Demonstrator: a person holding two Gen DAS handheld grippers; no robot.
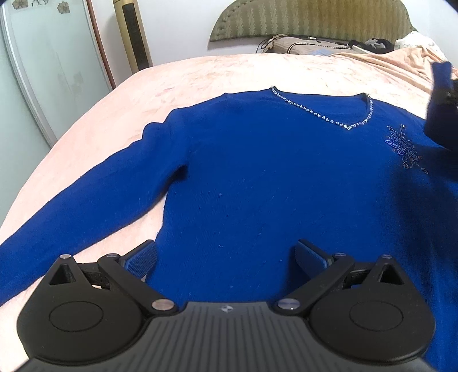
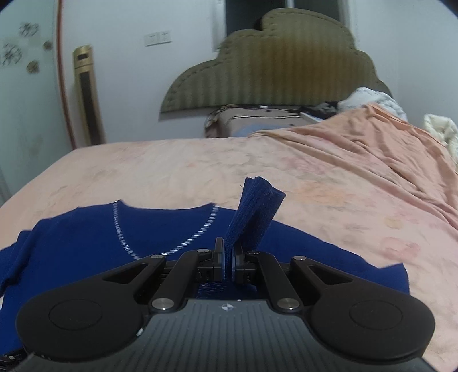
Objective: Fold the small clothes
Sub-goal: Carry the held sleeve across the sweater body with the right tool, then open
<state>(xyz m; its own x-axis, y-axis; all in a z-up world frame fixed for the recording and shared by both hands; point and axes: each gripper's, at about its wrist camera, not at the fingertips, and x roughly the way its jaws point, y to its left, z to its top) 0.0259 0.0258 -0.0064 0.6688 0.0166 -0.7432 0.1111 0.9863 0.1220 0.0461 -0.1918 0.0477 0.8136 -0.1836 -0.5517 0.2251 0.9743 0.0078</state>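
Blue sweater (image 1: 272, 177) lies face-up and spread flat on the bed (image 1: 200, 77), neckline toward the headboard (image 1: 309, 25), hem end nearest the cameras. Laid out flat like this, the body gives a base to fold the sleeves over, which looks like the step in hand.

Left sleeve (image 1: 94, 194) stretched out to the side on the pink sheet, untouched and not yet folded.

Right sleeve cuff (image 2: 252, 211) is off the bed, standing up out of the right tongs (image 2: 228, 260). It is pinched near its end, likely so the whole sleeve trails behind and can be carried across the chest. In the left wrist view that lifted sleeve shows as a dark blue shape at the far right edge.

Right tongs: pads together, clamped on the ribbed cuff, fabric sandwiched between them and poking out above.

Left tongs (image 1: 226, 257): pads wide apart, holding nothing, hanging low over the sweater's lower body. Whether the tips touch the knit I cannot tell. Probably waiting to pin the body or take the other sleeve
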